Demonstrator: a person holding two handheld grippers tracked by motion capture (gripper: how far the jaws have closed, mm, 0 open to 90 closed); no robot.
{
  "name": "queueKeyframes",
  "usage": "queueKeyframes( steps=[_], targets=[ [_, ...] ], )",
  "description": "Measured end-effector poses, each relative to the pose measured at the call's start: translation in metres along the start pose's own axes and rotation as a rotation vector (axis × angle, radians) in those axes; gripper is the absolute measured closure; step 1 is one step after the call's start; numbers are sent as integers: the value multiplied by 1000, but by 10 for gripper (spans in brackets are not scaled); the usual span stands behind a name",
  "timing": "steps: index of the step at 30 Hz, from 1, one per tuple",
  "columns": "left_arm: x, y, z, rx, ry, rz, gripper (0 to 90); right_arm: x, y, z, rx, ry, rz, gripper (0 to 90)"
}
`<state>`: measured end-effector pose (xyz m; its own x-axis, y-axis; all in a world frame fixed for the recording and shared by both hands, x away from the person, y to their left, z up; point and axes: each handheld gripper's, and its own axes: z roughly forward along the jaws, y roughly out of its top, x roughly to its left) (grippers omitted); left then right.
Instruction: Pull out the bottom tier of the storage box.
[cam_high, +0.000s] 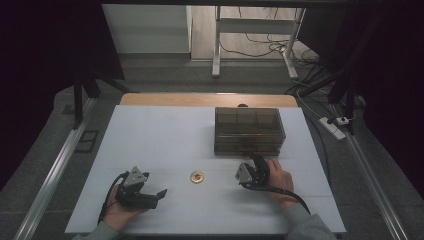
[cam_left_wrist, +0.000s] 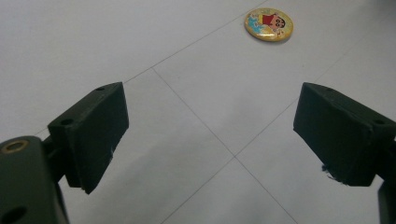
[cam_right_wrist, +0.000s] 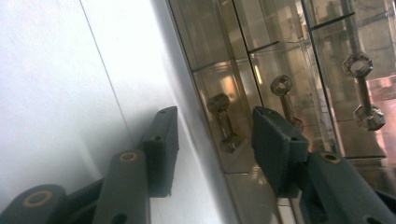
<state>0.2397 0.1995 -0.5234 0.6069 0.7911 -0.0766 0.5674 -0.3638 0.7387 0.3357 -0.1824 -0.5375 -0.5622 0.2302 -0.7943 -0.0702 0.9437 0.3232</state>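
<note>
A smoky see-through drawer box (cam_high: 249, 131) stands on the white table (cam_high: 160, 135), right of middle. My right gripper (cam_high: 257, 160) is at the box's front face, held by a hand. In the right gripper view its jaws (cam_right_wrist: 215, 116) stand apart on either side of a small drawer knob (cam_right_wrist: 223, 122) without pressing on it, so it is open. More knobs (cam_right_wrist: 281, 88) show on the neighbouring drawers (cam_right_wrist: 299, 56). A round yellow cartoon badge (cam_high: 197, 176) lies flat between the two hands. My left gripper (cam_high: 159, 195) rests low at the front left, open and empty (cam_left_wrist: 215, 112), with the badge (cam_left_wrist: 268, 24) ahead of it.
A wooden table edge (cam_high: 205, 99) shows behind the white surface. Metal rails (cam_high: 55, 170) run along both sides. A power strip (cam_high: 334, 125) and cables lie on the floor at the right, and a desk frame (cam_high: 216, 45) stands behind.
</note>
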Motion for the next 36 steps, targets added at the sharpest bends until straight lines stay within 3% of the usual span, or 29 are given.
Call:
queueKeyframes(
  steps=[7,8,11,25,31,36],
  targets=[
    [0,0,0,0,0,-1,108,-9,-3,-5,-46,99,142,466],
    [0,0,0,0,0,-1,108,-9,-3,-5,-46,99,142,466],
    [0,0,0,-1,2,-2,108,-14,-5,-8,-89,153,229,446],
    [-1,4,1,-20,9,8,110,-31,-14,-17,-174,312,457,393],
    [-6,14,3,-45,0,34,113,-38,-18,-18,-199,377,541,389],
    [-10,22,9,-39,-6,46,113,-41,-20,-18,-207,407,560,387]
  ],
)
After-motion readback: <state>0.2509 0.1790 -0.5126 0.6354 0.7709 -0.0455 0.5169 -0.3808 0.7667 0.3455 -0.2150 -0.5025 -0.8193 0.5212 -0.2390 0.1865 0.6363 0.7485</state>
